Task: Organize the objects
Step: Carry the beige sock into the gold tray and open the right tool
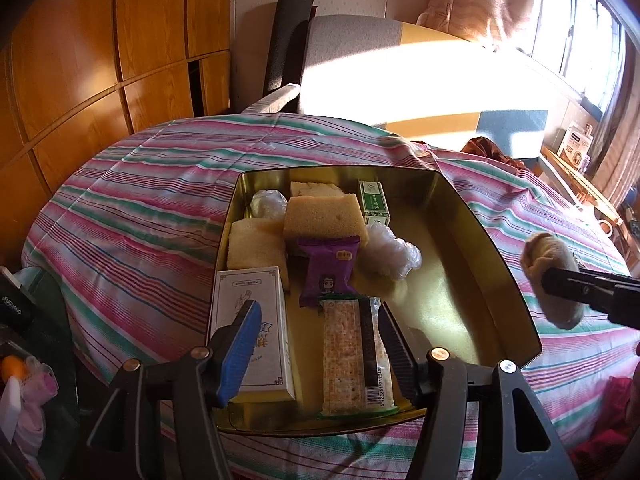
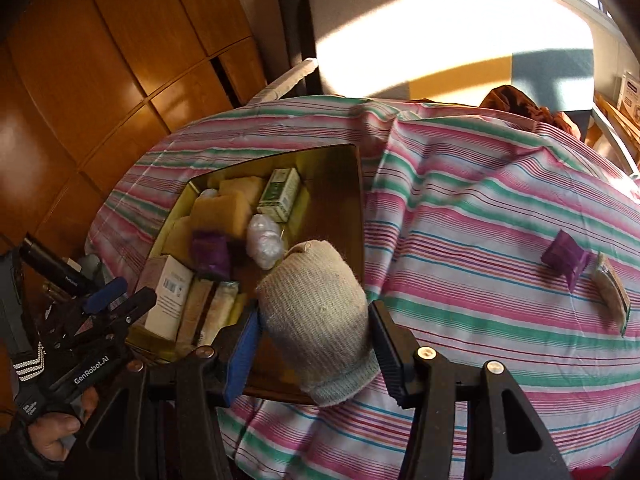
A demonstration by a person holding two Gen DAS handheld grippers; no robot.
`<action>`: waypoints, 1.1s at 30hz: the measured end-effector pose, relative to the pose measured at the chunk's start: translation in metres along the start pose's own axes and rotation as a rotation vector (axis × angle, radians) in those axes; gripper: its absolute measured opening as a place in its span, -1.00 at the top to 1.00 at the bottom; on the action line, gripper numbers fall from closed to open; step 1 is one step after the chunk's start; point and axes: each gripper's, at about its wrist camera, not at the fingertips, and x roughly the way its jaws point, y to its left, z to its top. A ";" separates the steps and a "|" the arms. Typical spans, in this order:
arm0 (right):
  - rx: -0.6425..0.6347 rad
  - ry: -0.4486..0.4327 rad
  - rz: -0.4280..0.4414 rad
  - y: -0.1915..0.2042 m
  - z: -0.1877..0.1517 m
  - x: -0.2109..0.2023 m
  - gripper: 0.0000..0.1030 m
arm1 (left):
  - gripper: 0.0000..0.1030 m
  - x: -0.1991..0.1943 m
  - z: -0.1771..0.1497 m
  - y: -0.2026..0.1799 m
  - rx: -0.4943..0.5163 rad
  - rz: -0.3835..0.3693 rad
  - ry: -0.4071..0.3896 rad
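On the striped surface point(image 2: 480, 208) sits gold tin point(image 1: 460, 248), already part-filled: white box point(image 1: 250, 320), cracker pack point(image 1: 348, 356), purple packet point(image 1: 328, 268), sponge blocks point(image 1: 320, 216), green box point(image 1: 374, 200), plastic wads point(image 1: 390, 254). Right half of tin floor is bare.

Rolled knit sock point(image 2: 316, 312) is clamped in right gripper point(image 2: 316, 328), pads squeezing its sides, held in the air over the tin's near-right edge. Likely light, soft, squashy; won't slip on rubber pads, not fragile. Mid-body hold is fine, the roll deforms so a drop from low height should be safe.

Left gripper point(image 1: 316, 340) has jaws apart, nothing pinched; cracker pack lies between the fingers but pads are off it. It points steeply down over the tin's near side. A bare hand point(image 2: 52, 436) holds its handle.

Still outside, well apart on the cloth: small purple pack point(image 2: 566, 258), flat wrapped bar point(image 2: 610, 296) just beside it.
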 end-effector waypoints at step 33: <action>0.027 0.004 -0.009 -0.007 -0.017 0.012 -0.16 | -0.37 -0.003 -0.005 0.017 -0.022 0.038 -0.002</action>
